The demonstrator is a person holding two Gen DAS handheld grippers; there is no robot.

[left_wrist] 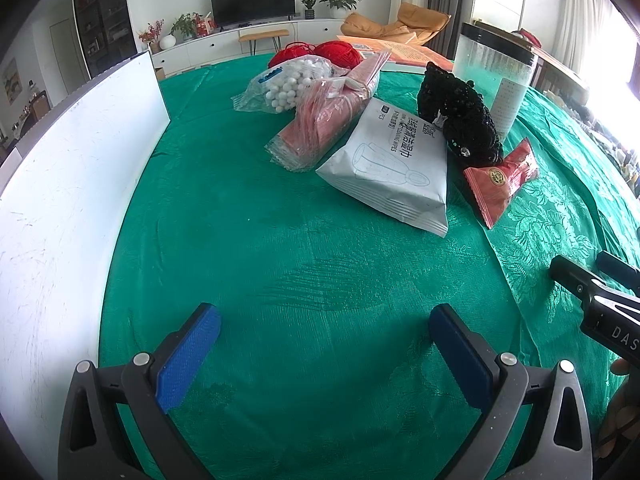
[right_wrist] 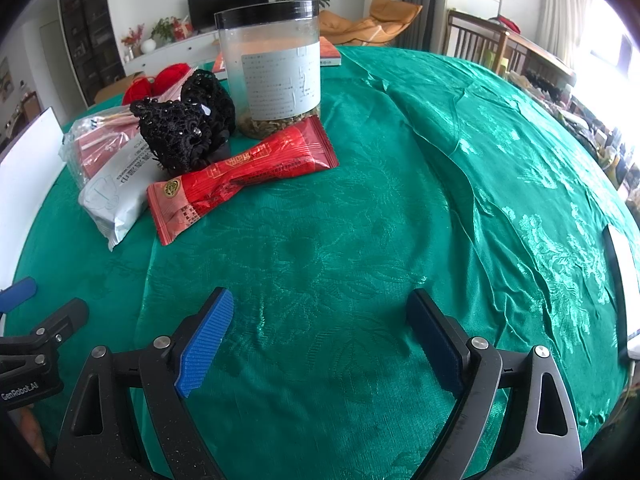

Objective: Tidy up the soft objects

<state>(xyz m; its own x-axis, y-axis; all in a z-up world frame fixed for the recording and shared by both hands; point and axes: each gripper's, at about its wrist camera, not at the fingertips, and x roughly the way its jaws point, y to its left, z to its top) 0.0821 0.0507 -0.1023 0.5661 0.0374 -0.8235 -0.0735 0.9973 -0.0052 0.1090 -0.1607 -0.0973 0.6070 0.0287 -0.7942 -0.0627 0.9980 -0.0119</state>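
2 grippers hang over the green tablecloth (left_wrist: 312,264) with nothing between their blue pads; the left gripper (left_wrist: 324,356) has its fingers spread wide apart, and the right gripper (right_wrist: 320,340) is just as wide, so both are empty. Far to the left of the left gripper stands a white board (left_wrist: 80,152) on edge; ahead of that gripper and a little to its left lies a clear bag of white balls (left_wrist: 288,84), with 2 red yarn balls (left_wrist: 336,52) behind it; touching the bag's right side is a bundle of pink packets (left_wrist: 324,124); next comes a grey wipes pack (left_wrist: 396,168), resting partly on that bundle; a black lace piece (left_wrist: 456,116) sits on the pack's far right corner; a red snack packet (left_wrist: 500,180) lies just right of the pack. From the right gripper the heap sits ahead and to the left; the red snack packet (right_wrist: 240,176) is the nearest item, leaning on the black lace piece (right_wrist: 184,132), and a clear jar (right_wrist: 276,64) with a black lid stands behind them. Judging by the untouched pile, sorting has not begun; the step in hand is the approach. The next move likely calls for the right gripper to travel forward and left, drop its open fingers astride the snack packet, and close gently; crinkly film may slip or drag the lace along.
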